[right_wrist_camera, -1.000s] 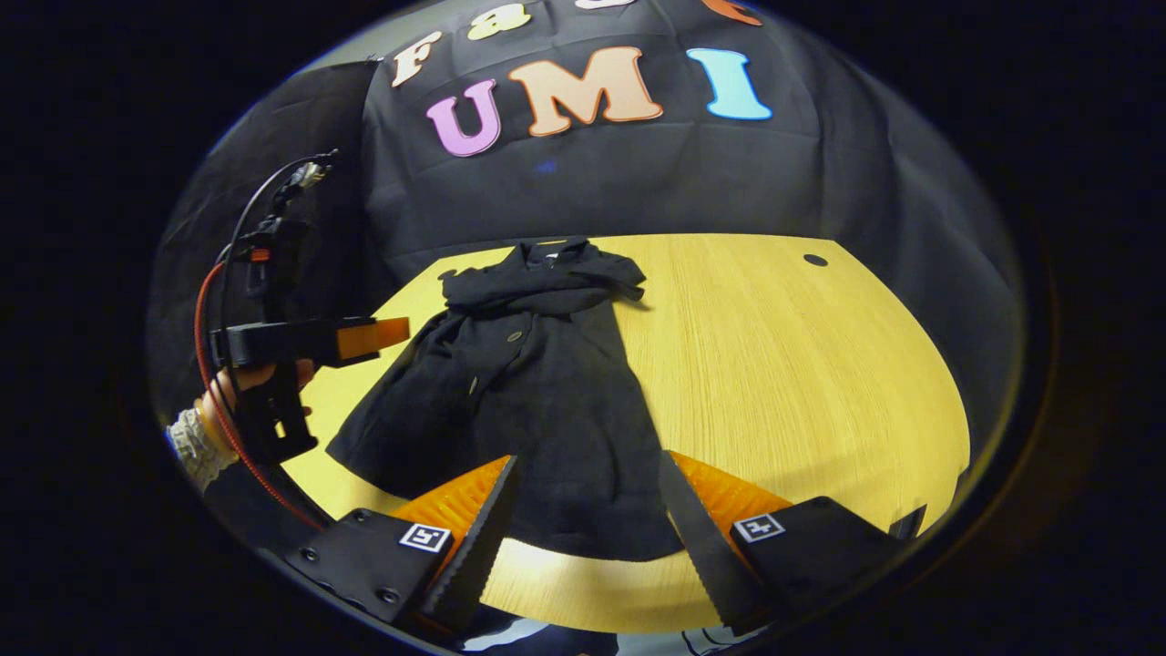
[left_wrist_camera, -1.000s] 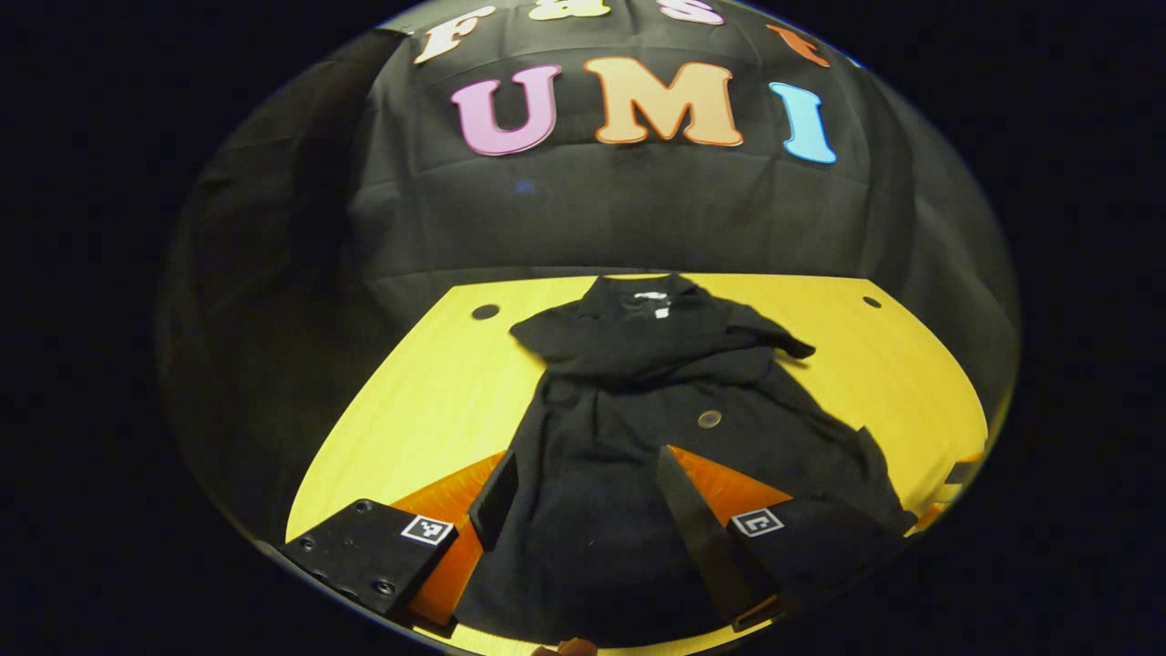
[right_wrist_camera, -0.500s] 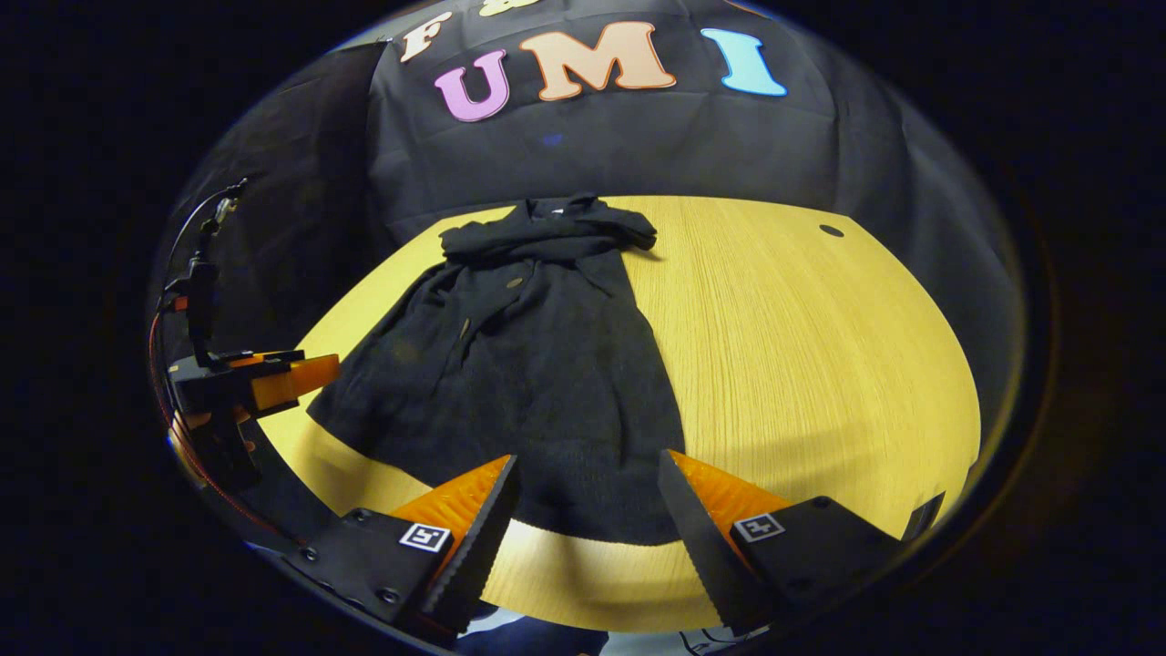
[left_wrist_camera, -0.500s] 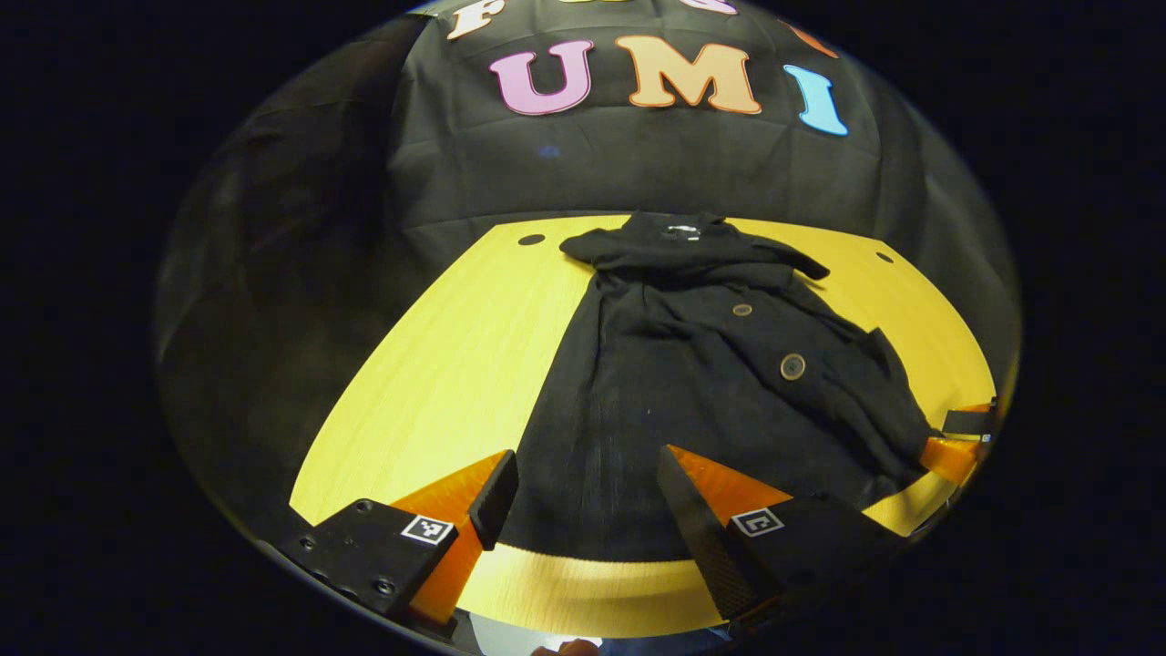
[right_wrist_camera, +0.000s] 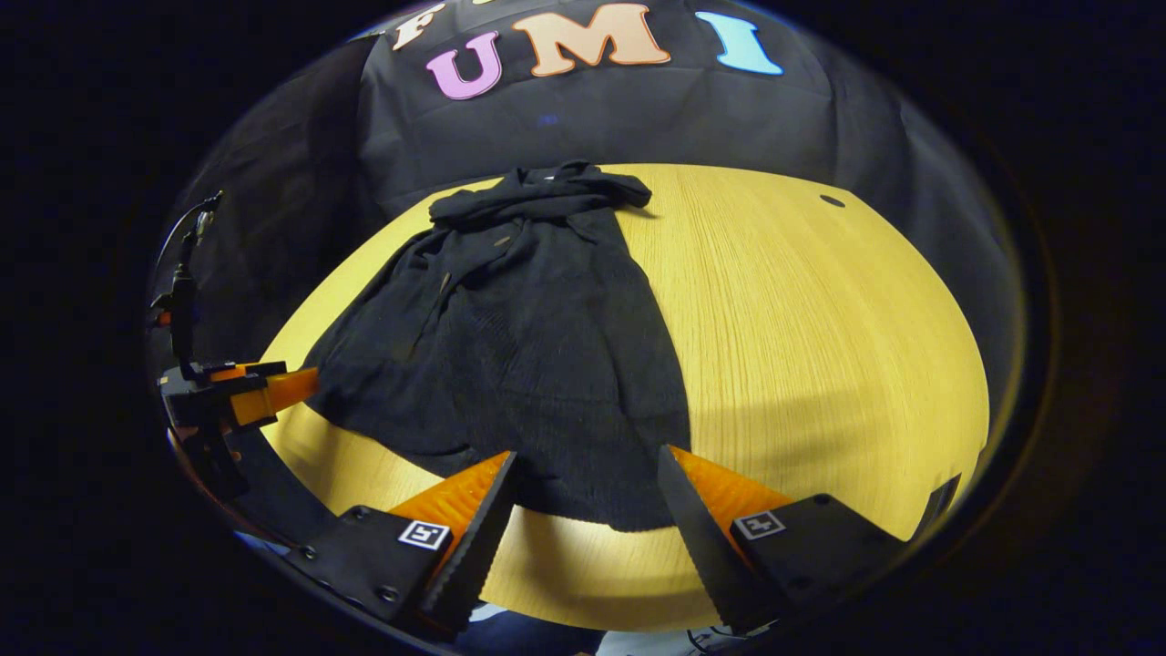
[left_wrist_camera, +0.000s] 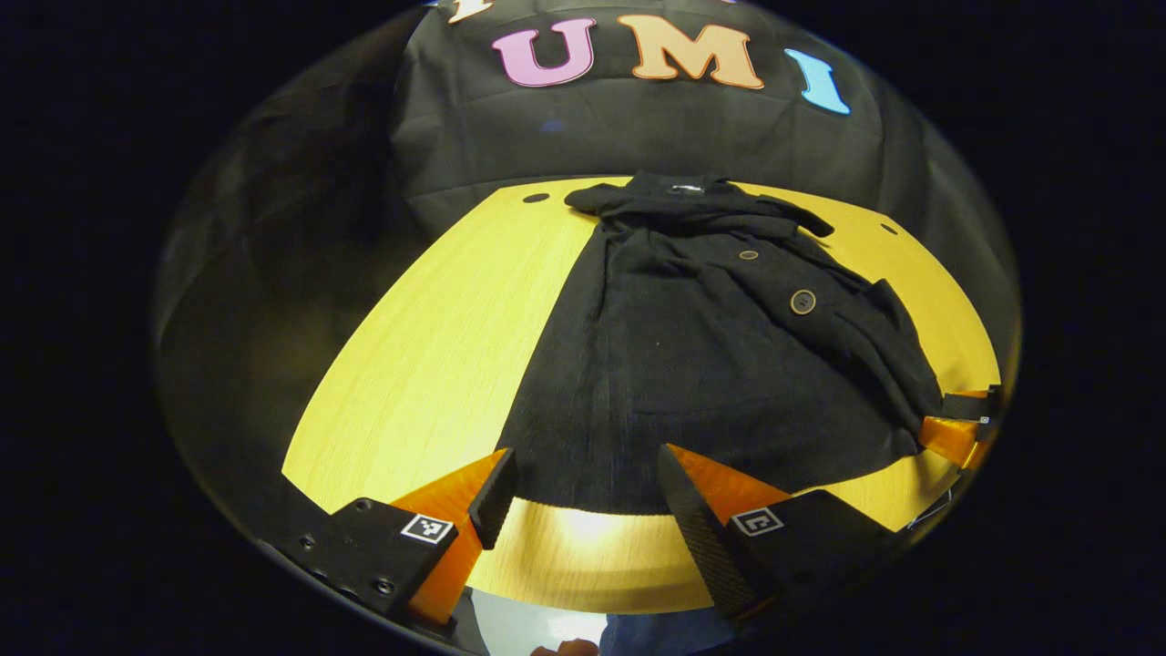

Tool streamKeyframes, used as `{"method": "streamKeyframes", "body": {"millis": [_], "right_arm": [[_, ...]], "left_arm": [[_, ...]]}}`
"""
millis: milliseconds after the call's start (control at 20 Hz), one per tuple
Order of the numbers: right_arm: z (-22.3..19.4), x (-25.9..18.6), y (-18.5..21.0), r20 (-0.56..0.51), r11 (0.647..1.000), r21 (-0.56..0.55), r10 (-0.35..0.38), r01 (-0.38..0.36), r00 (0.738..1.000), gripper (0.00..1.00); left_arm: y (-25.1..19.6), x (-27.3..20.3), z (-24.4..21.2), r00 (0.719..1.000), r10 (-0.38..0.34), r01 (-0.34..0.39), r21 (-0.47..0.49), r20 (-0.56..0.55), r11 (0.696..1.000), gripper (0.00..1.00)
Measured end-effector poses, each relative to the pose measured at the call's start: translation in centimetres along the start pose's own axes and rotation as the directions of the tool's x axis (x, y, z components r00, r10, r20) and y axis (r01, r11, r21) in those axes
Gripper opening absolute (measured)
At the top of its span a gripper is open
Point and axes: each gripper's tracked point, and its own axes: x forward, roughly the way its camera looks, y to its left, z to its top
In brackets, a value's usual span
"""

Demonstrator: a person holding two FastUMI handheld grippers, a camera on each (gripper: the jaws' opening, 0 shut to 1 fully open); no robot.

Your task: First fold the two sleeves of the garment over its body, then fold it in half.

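Left gripper (left_wrist_camera: 583,497): jaws spread wide, nothing between them, poised over the near edge of the desk (left_wrist_camera: 428,364) just short of the garment's hem. In the right gripper view it (right_wrist_camera: 301,387) sits at the desk's near-left edge, tips next to the hem corner; whether they touch the cloth cannot be told.

Right gripper (right_wrist_camera: 583,497): jaws spread wide, holding nothing, hovering at the near edge with the hem between and just beyond the fingers. In the left gripper view its tip (left_wrist_camera: 952,435) shows at the desk's right edge, beside the hem's right corner.

Garment (left_wrist_camera: 710,346): black, buttoned, lying flat down the middle of the yellow wooden desk, collar at the far edge, hem toward the near edge. Both sleeves lie bunched across the chest below the collar. 2 buttons (left_wrist_camera: 802,302) visible on the front. Lower body spread out, not folded in half.
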Motion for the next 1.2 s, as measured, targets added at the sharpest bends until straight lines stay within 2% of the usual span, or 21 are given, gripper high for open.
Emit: {"method": "streamKeyframes", "body": {"millis": [150,200,250,400,550,600,650,700,750,800,900,1000,1050,1100,1150,1200], "right_arm": [[-0.3,-0.1,0.0,0.004,1.0,0.002,-0.005,0.005,1.0,0.96],[-0.3,-0.1,0.0,0.002,1.0,-0.005,-0.006,0.006,1.0,0.91],[-0.3,-0.2,0.0,0.004,1.0,-0.015,-0.009,0.009,1.0,0.95],[-0.5,0.1,-0.1,0.007,0.998,-0.061,-0.034,0.035,0.999,0.95],[-0.7,-0.1,-0.1,0.025,0.992,-0.112,-0.064,0.066,0.998,0.95],[-0.8,-0.2,-0.1,0.034,0.993,-0.095,-0.067,0.07,0.997,0.95],[-0.8,-0.2,0.0,0.042,0.994,-0.08,-0.068,0.071,0.997,0.9],[-0.7,-0.1,-0.2,0.05,0.994,-0.076,-0.07,0.074,0.996,0.9],[-0.9,-0.1,-0.2,0.054,0.994,-0.074,-0.071,0.075,0.996,0.94],[-0.9,-0.1,-0.2,0.062,0.994,-0.074,-0.073,0.078,0.995,0.9],[-0.8,-0.1,-0.2,0.068,0.994,-0.077,-0.073,0.078,0.995,0.94],[-0.9,-0.2,-0.2,0.074,0.995,-0.065,-0.072,0.077,0.995,0.84],[-1.0,-0.3,-0.3,0.08,0.995,-0.065,-0.071,0.076,0.994,0.74],[-1.1,-0.3,-0.3,0.084,0.995,-0.066,-0.065,0.07,0.994,0.64],[-1.0,-0.2,-0.3,0.085,0.996,-0.063,-0.061,0.067,0.994,0.55],[-1.0,-0.2,-0.3,0.082,0.996,-0.063,-0.06,0.065,0.995,0.49]], "left_arm": [[0.0,0.3,-0.7,1.0,0.001,-0.001,-0.008,-0.018,1.0,0.95],[0.0,0.4,-0.9,1.0,0.0,0.0,-0.007,-0.024,1.0,0.95],[0.1,0.5,-1.2,1.0,0.0,0.0,-0.004,-0.031,1.0,0.95],[0.0,0.5,-1.3,1.0,-0.007,0.007,-0.01,-0.031,1.0,0.94],[-0.1,0.6,-1.2,0.999,-0.027,0.025,-0.069,-0.023,0.997,0.92],[-0.1,0.6,-1.3,0.999,-0.032,0.03,-0.088,-0.019,0.996,0.91],[-0.3,0.7,-1.4,0.999,-0.034,0.032,-0.086,-0.018,0.996,0.9],[-0.3,0.7,-1.5,0.999,-0.031,0.031,-0.075,-0.009,0.997,0.9],[-0.6,0.9,-1.5,0.999,-0.039,0.039,-0.072,-0.002,0.997,0.9],[-0.7,0.6,-1.5,0.999,-0.039,0.04,-0.068,0.008,0.997,0.9],[-1.0,0.7,-1.6,0.999,-0.049,0.049,-0.045,0.003,0.998,0.8],[-1.5,0.8,-1.6,0.996,-0.083,0.082,-0.045,-0.021,0.996,0.75],[-1.6,0.7,-1.6,0.996,-0.091,0.09,-0.033,-0.019,0.995,0.69],[-1.7,0.7,-1.5,0.995,-0.097,0.097,-0.023,-0.009,0.995,0.53],[-1.9,0.8,-1.5,0.995,-0.104,0.104,-0.017,-0.001,0.994,0.52],[-2.1,0.8,-1.5,0.995,-0.103,0.103,-0.011,0.001,0.995,0.4]]}}
